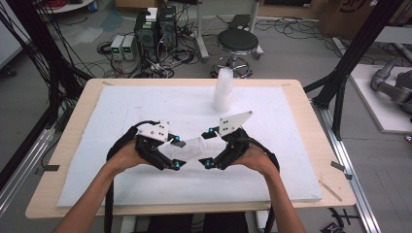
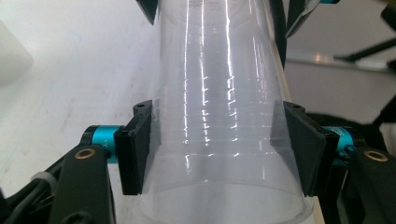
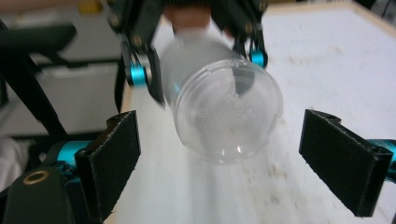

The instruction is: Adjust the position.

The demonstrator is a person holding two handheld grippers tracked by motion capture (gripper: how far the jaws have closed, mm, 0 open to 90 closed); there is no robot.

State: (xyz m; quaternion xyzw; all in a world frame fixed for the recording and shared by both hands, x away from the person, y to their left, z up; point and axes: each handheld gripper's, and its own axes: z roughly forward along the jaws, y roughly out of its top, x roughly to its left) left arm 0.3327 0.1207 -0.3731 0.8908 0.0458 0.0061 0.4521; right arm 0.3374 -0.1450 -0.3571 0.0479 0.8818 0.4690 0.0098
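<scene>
The left tongs (image 1: 176, 154) are clamped on a clear, ribbed plastic cup (image 2: 224, 116), or possibly a nested stack of such cups, since the repeated rings in the wall could be either. In the left gripper view the two black pads press flat against opposite sides of the wall near the wide rim, which sits at the bottom of that view, so the cup runs lengthwise away from the hand with its closed base pointing outward. Held level like this above the white foam-covered worktop (image 1: 145, 102), the base is offered straight toward the right tongs (image 1: 210, 148), which seems the reason for the sideways grip: one hand steadies the rim end while the other can come in on the base end, perhaps to pull a cup off. The right tongs stand wide, their pads (image 3: 114, 149) well apart on either side of the round base in the right gripper view, not touching it; the base lies between and a little beyond them, slightly blurred. In the high view the cup spans the gap between the two hands near the worktop's middle. Farther back, a tall white translucent stack of cups (image 1: 223, 90) stands upright, well apart from both hands.
</scene>
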